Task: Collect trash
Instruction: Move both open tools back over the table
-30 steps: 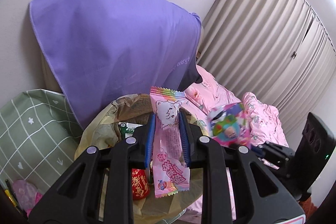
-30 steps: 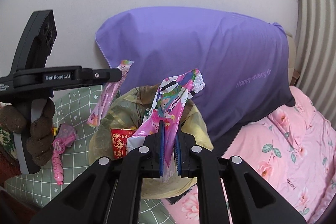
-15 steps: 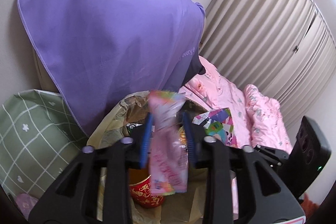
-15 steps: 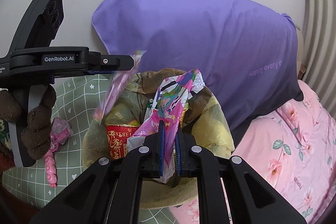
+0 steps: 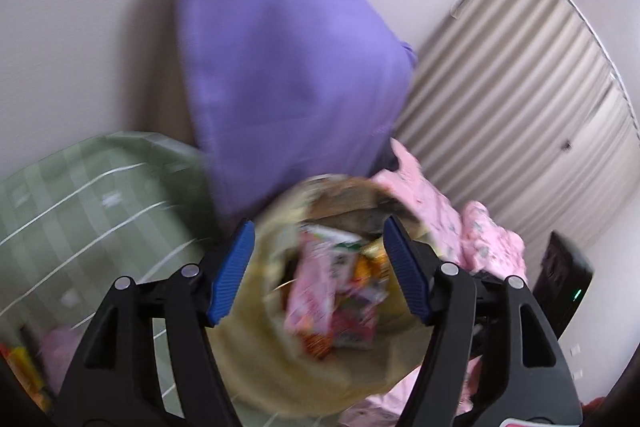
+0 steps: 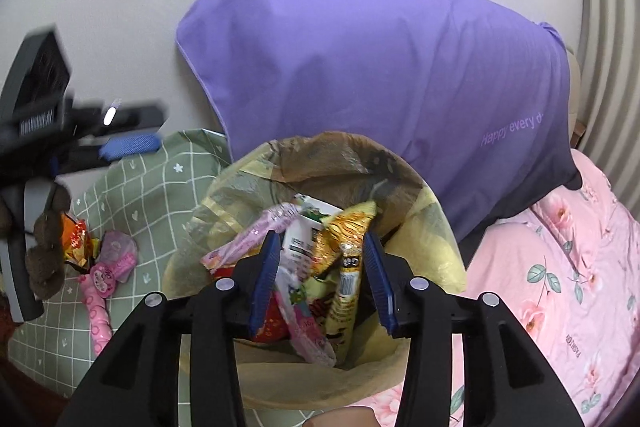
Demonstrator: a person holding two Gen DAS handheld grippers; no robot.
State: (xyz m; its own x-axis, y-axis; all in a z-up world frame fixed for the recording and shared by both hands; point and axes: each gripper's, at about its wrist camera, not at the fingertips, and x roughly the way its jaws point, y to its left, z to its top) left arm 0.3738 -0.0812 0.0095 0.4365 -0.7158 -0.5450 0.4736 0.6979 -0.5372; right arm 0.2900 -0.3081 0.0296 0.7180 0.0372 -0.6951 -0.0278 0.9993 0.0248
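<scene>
Both the left gripper point(image 5: 320, 269) and right gripper point(image 6: 322, 281) are opening over the trash bag point(image 6: 436, 227), gripping nothing. Wrappers point(image 6: 308, 327) lie inside; the left view is blurred, seemingly a pink wrapper point(image 5: 310, 287) below.

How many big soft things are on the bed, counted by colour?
Purple pillow: 1
Green checked blanket: 1
Pink flowery quilt: 1
Total: 3
</scene>
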